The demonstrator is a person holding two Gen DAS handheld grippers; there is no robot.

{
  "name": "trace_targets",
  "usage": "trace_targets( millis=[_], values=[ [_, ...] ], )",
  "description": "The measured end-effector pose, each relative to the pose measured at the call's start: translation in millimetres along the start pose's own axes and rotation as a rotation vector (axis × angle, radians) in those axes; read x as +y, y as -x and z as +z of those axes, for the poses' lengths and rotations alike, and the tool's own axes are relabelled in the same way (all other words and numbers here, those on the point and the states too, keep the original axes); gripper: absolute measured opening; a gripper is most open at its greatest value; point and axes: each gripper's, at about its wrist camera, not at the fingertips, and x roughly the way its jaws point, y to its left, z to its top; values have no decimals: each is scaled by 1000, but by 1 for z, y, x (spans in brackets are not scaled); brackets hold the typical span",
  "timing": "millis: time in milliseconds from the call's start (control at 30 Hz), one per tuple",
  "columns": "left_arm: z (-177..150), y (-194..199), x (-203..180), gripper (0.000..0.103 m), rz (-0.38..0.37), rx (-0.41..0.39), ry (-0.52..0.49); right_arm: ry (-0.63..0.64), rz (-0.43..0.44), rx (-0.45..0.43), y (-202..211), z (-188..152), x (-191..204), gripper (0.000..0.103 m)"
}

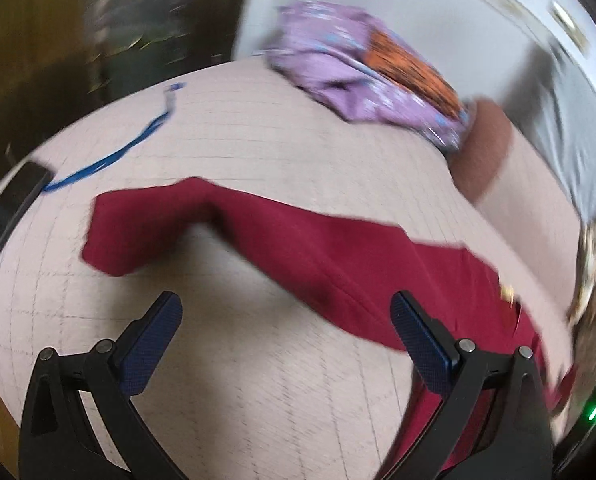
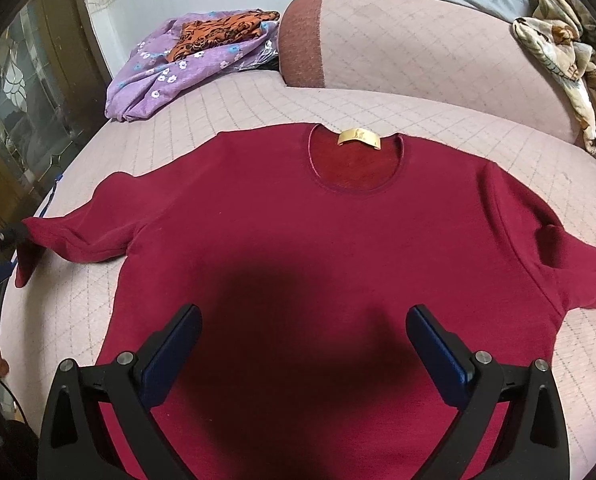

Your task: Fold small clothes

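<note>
A dark red sweater (image 2: 305, 240) lies spread flat, front up, on a pink quilted bed (image 2: 202, 108), neck opening with a tan label (image 2: 358, 137) at the far side, sleeves out to both sides. My right gripper (image 2: 303, 320) is open and empty, hovering over the sweater's lower body. In the blurred left wrist view the sweater (image 1: 298, 248) stretches across, its left sleeve end (image 1: 110, 240) near the middle left. My left gripper (image 1: 286, 308) is open and empty, just above the bed (image 1: 258, 380) beside the sleeve.
A pile of purple floral and orange patterned clothes (image 2: 178, 64) lies at the bed's far left, also in the left wrist view (image 1: 357, 76). A pink bolster (image 2: 417, 52) with a patterned blanket (image 2: 565, 64) lies along the back. A blue lanyard (image 1: 110, 156) and dark phone (image 1: 10, 208) lie at the left.
</note>
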Motion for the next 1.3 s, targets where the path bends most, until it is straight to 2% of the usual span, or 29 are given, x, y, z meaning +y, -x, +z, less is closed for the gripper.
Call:
trace_targets(
  millis=[167,233,367,500,600,633,667,733,833,1000,1167,1300],
  values=[
    [10,-9,49,103,-85,7,301,-8,20,27,-8,-3,2,102],
    [12,-16,60,103,-90,4,377,-9,28,35,-11,-4,4,102],
    [17,-38,70,103,-101,32,446,3,35,39,-11,-5,7,102],
    [19,-51,80,97,-125,43,522,3,38,39,-12,-5,7,102],
    [23,-53,84,86,-135,20,535,-8,47,45,-13,-6,5,102],
    [26,-54,84,73,-142,16,524,-11,50,49,-14,-6,5,102],
    [30,-56,81,50,-151,16,501,-12,52,52,-14,-6,4,102],
    [39,-58,71,22,-168,20,431,-15,55,56,-14,-7,4,102],
    [47,-45,46,15,-180,-33,337,-16,60,54,-12,-8,1,102],
    [38,-19,-40,13,-302,-47,98,-50,44,38,-6,-7,-13,102],
    [2,-10,-138,13,-396,-21,-157,-106,25,26,0,-7,-36,102],
    [-44,-18,-198,13,-436,34,-318,-143,0,11,7,-6,-59,102]
  ],
)
